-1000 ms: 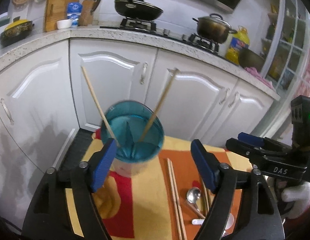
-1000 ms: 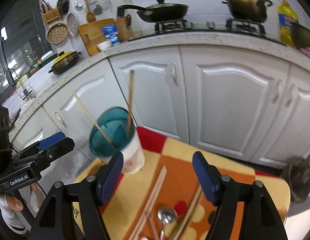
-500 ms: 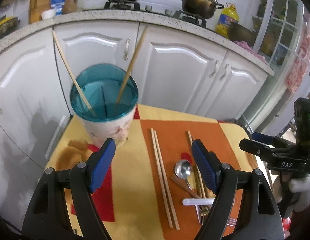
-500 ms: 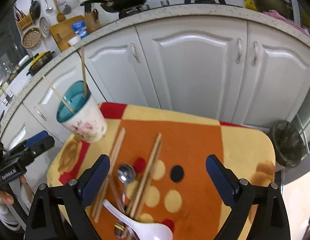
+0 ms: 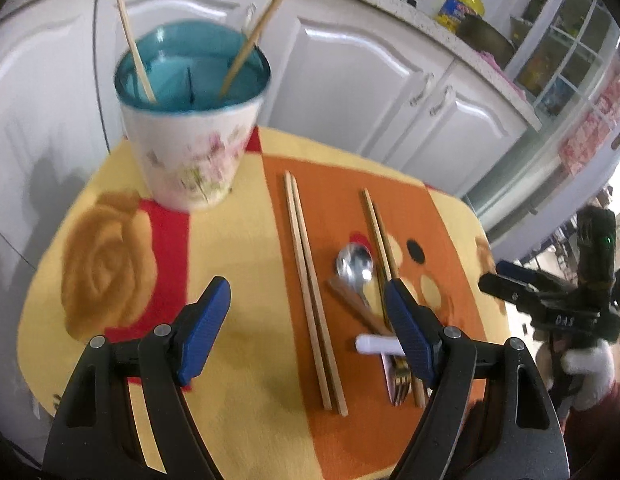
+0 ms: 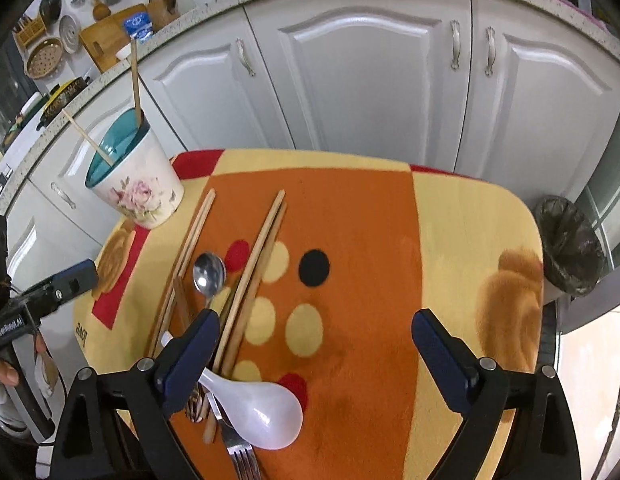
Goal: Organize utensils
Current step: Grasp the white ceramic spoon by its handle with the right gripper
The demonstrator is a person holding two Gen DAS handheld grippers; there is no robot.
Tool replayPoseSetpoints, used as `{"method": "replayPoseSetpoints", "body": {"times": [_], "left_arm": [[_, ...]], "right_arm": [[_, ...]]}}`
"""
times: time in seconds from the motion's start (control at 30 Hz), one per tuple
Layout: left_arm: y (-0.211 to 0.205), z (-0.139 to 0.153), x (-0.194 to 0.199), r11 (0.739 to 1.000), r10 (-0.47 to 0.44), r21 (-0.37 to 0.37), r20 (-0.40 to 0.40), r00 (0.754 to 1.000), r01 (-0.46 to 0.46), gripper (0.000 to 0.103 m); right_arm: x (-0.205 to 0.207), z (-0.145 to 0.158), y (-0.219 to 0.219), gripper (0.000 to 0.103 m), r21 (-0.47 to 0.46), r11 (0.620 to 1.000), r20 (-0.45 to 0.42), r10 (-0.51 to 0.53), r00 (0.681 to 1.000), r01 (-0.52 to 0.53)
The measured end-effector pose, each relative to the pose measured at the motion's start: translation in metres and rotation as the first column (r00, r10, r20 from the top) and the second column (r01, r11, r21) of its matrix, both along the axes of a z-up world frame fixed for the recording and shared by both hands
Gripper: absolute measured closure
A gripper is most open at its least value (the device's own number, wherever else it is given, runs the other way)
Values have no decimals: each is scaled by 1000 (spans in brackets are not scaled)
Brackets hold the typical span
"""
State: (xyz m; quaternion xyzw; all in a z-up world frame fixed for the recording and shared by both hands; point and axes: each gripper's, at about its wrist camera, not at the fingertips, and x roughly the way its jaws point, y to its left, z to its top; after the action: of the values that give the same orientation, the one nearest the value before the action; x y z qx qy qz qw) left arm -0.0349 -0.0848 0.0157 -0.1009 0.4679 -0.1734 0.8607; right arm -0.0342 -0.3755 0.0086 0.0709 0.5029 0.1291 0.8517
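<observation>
Leaning apart inside the floral cup [image 5: 193,136]: two chopsticks [image 5: 251,36].

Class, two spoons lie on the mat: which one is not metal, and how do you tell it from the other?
The white spoon, nearest the right tongs: broad, matte, plastic-looking. The other spoon is shiny silver and lies between the chopstick pairs.

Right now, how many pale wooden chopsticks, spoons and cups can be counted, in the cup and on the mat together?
Pale chopsticks: 6, namely 2 standing in the cup, a pair on the mat and a second pair
Spoons: 2, namely one metal and one white
Cup: 1
Total: 9
</observation>
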Motion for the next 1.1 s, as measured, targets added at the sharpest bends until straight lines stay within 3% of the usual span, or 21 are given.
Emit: {"method": "replayPoseSetpoints", "body": {"times": [0.13,0.37,0.67,0.73,0.8,0.9,1.1], "left_arm": [[-4,-13,-8,999,-42,-17,-50,998,41,24],[2,-25,-10,999,-32,11,-87,996,33,24],[19,-26,-7,1000,15,1,-87,996,-15,24],[19,-26,-8,1000,15,1,-83,996,-15,24],[17,-25,-8,1000,11,-1,-81,997,-11,24],[16,-24,-9,1000,4,-1,-79,997,-4,24],[10,-24,-5,1000,-10,-17,-82,997,8,24]], "right_arm": [[-3,-4,9,9,20,999,-13,49,999,-49],[-13,-16,44,47,51,978,-47,205,978,-202],[-25,-22,93,59,36,915,-48,404,913,-403],[-24,-26,101,65,1,902,-53,432,900,-432],[-24,-31,107,81,-35,890,-58,452,890,-454],[-23,-30,105,90,-39,891,-53,449,892,-451],[-10,-25,71,91,20,937,-58,351,935,-350]]}}
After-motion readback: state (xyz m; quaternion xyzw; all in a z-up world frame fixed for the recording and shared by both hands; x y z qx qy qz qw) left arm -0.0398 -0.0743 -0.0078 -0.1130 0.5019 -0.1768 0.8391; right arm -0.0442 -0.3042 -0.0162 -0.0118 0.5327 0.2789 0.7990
